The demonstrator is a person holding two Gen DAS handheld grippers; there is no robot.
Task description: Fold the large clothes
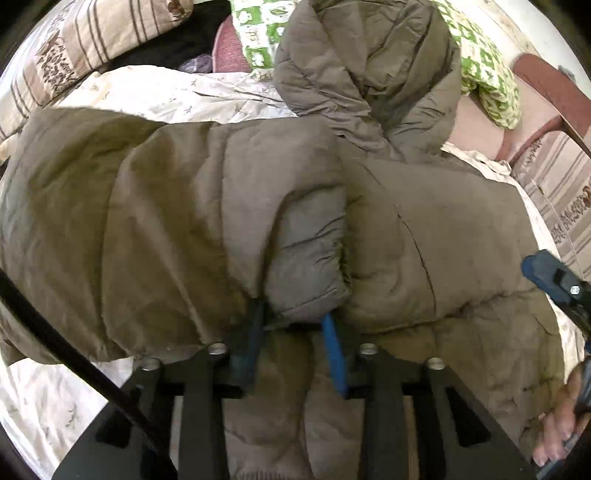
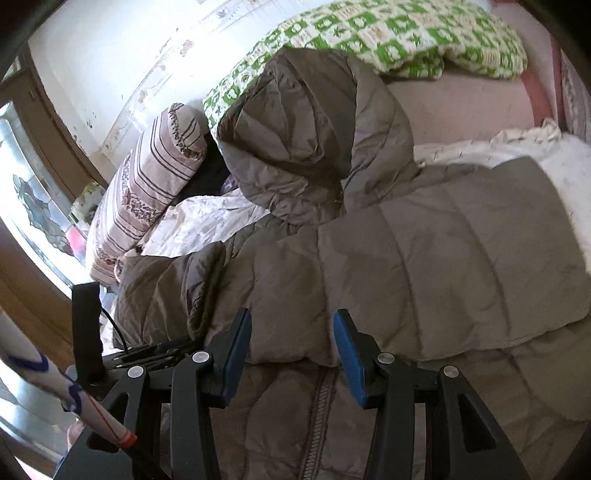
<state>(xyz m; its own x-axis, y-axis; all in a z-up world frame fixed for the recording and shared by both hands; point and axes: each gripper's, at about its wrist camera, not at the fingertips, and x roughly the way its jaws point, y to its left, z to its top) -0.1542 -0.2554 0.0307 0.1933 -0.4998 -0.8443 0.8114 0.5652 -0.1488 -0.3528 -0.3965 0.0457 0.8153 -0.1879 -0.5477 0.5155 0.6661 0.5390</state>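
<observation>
Brown puffer jacket lies on the bed, hood at 12 o'clock; left gripper fingers bracket the folded sleeve cuff, seemingly loosened, while right gripper fingers stand apart, empty, over the other sleeve.

Left claw slightly parted; right claw agape, empty.

A bright bedroom around us

Ahead of the tools we see a bed in pale printed sheets, a striped pillow, a green checked blanket, a white wall, and a sunlit window far left.
</observation>
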